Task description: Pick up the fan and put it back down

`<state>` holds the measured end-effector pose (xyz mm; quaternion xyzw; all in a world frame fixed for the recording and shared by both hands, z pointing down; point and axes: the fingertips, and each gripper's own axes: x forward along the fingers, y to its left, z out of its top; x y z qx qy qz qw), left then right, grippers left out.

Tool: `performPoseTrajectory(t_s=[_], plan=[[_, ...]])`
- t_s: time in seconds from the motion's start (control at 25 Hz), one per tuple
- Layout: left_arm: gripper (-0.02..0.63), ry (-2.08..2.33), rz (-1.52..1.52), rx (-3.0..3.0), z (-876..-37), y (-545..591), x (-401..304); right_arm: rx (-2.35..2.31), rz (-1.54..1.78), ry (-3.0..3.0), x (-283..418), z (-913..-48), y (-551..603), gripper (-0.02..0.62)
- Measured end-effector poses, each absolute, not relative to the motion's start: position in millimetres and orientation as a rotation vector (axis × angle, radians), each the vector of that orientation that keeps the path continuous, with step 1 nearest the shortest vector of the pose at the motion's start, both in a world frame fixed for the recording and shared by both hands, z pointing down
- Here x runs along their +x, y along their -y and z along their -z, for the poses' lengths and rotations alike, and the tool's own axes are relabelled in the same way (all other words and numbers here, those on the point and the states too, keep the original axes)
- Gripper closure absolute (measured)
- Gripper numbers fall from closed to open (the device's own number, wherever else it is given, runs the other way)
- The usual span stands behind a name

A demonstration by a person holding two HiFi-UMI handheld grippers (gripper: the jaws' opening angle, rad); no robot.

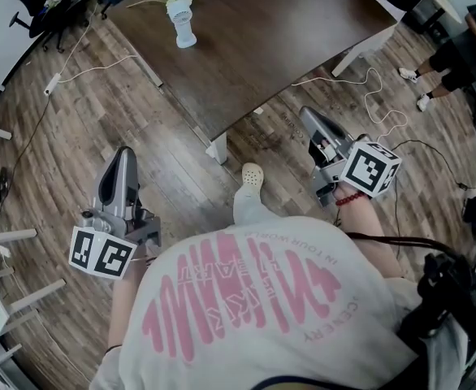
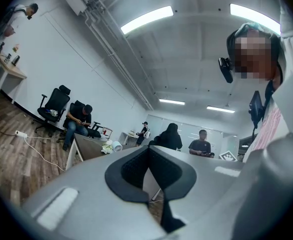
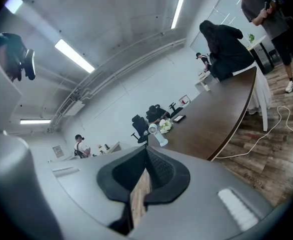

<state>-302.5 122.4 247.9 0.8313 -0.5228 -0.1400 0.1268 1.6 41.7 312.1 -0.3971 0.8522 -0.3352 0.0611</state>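
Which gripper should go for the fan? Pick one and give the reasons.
Right, probably. The fan stands almost dead ahead of the right gripper; for the left gripper it sits off to the left. Both are shut, empty and well short of it.

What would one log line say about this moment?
stage: before pickup | fan: on table, untouched | left gripper: shut, empty | right gripper: shut, empty
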Motion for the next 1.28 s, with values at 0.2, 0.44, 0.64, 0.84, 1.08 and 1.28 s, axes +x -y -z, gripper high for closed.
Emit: performPoseTrajectory(t_s=[0.2, 0.44, 0.64, 0.84, 1.08, 1.28], plan=[[0.589, 1.544, 0.4, 2.393, -251.2, -101.4, -296.8, -1.171, 1.029, -2.624, 1.2, -320.2, -20.0, 0.589], [0.589, 1.583, 0.37, 2.396, -254.0, -73.2, -287.1, -1.107, 1.041, -2.623, 0.6, -328.1, 20.4, 0.589], [0.589, 1.619, 0.365, 2.362, -256.9, -38.1, -284.9, -1.089, 1.041, -2.643, 4.5, -332.1, 60.0, 0.589], [0.589, 1.643, 0.373, 2.357, -254.5, 0.3, -278.6, -1.028, 1.081, -2.62, 6.1, -336.5, 102.4, 0.589], [0.589, 1.671, 0.371, 2.34, -251.3, 34.5, -272.5, -0.995, 1.082, -2.636, 5.7, -334.3, 150.2, 0.589], [0.589, 1.697, 0.372, 2.295, -255.0, 57.9, -276.4, -0.94, 1.112, -2.653, -4.8, -332.2, 179.2, 0.589]])
